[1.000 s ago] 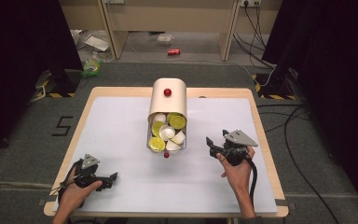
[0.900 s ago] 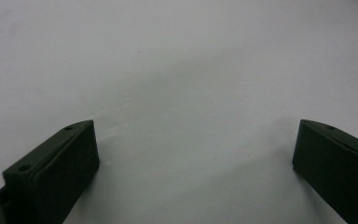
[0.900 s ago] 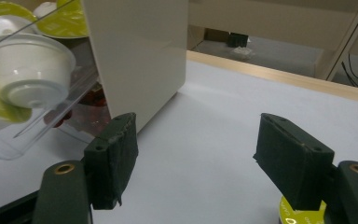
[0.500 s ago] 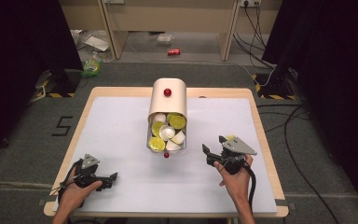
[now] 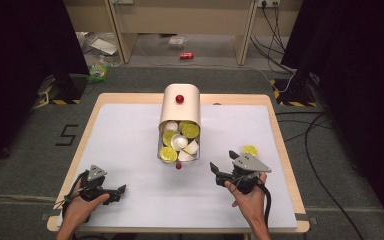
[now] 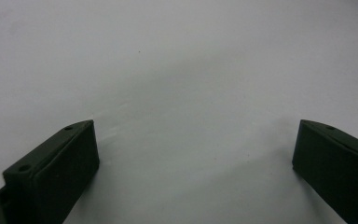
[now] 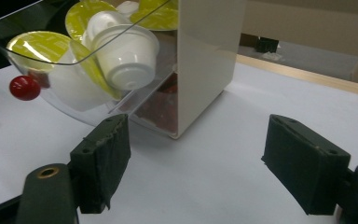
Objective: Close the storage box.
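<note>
A cream box (image 5: 180, 105) with a red knob on top stands at the table's middle. Its clear drawer (image 5: 162, 150) is pulled out and holds several white capsules with yellow lids (image 5: 169, 154). One yellow-lidded capsule (image 5: 250, 150) lies on the white table right of the drawer. My right gripper (image 5: 222, 160) is just left of it. Its jaws have just been opening and stand open, nothing between them. In the right gripper view, the right gripper (image 7: 196, 140) faces the drawer (image 7: 74, 109), a white capsule (image 7: 126, 51) and the drawer's red knob (image 7: 24, 87). My left gripper (image 5: 120, 190) (image 6: 193, 130) rests open at the front left over bare table.
The table's wooden edge (image 5: 280, 150) runs close to the loose capsule on the right. Cables (image 5: 315, 125) lie on the floor beyond it. A red can (image 5: 186, 55) and litter lie on the floor behind the table.
My right gripper has moved left and a little nearer, and its jaws stand wider. A yellow-lidded capsule now shows on the table beside it. The left gripper has not moved.
</note>
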{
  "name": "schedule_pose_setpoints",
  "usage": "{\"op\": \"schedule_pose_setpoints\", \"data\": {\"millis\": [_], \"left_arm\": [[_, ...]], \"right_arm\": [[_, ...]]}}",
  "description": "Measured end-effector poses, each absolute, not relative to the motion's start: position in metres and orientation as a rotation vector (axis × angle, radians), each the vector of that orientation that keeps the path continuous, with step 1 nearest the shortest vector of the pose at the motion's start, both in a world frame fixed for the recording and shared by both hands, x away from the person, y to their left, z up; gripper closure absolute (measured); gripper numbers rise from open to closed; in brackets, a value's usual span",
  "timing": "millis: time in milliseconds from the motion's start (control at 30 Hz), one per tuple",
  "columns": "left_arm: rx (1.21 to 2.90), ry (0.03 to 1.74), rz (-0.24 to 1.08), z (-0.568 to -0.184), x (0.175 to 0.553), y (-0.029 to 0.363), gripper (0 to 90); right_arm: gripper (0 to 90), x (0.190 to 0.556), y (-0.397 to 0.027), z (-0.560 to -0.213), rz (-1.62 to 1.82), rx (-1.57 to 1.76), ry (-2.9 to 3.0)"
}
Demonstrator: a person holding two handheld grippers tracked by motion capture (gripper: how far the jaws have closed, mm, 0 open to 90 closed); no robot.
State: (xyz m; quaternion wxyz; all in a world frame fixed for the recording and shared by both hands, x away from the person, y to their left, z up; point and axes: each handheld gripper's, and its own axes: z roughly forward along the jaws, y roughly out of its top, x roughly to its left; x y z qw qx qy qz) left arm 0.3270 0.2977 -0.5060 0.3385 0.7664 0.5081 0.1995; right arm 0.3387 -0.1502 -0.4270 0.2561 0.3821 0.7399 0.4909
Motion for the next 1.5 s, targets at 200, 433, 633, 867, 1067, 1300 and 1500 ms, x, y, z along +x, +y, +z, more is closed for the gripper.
{"op": "schedule_pose_setpoints", "data": {"millis": [200, 433, 633, 867, 1067, 1300, 1500], "left_arm": [[1.996, 1.324, 0.52, -0.506, 0.327, 0.298, 0.0], [1.998, 1.323, 0.521, -0.506, 0.327, 0.297, 0.0], [1.999, 1.323, 0.521, -0.506, 0.327, 0.297, 0.0], [1.999, 1.324, 0.522, -0.506, 0.327, 0.297, 0.0], [1.999, 1.324, 0.522, -0.506, 0.327, 0.297, 0.0], [1.999, 1.324, 0.522, -0.506, 0.327, 0.297, 0.0], [2.0, 1.324, 0.522, -0.506, 0.327, 0.297, 0.0]], "right_arm": [[22.7, 0.337, -0.142, -0.427, 1.346, 1.007, 2.031], [22.8, 0.336, -0.135, -0.427, 1.346, 0.979, 2.048], [22.9, 0.337, -0.129, -0.429, 1.354, 0.973, 2.057], [23.0, 0.337, -0.12, -0.427, 1.352, 0.949, 2.071], [23.2, 0.339, -0.117, -0.425, 1.348, 0.936, 2.063], [23.5, 0.344, -0.115, -0.427, 1.321, 0.925, 2.066], [20.2, 0.348, -0.114, -0.428, 1.314, 0.929, 2.069]]}}
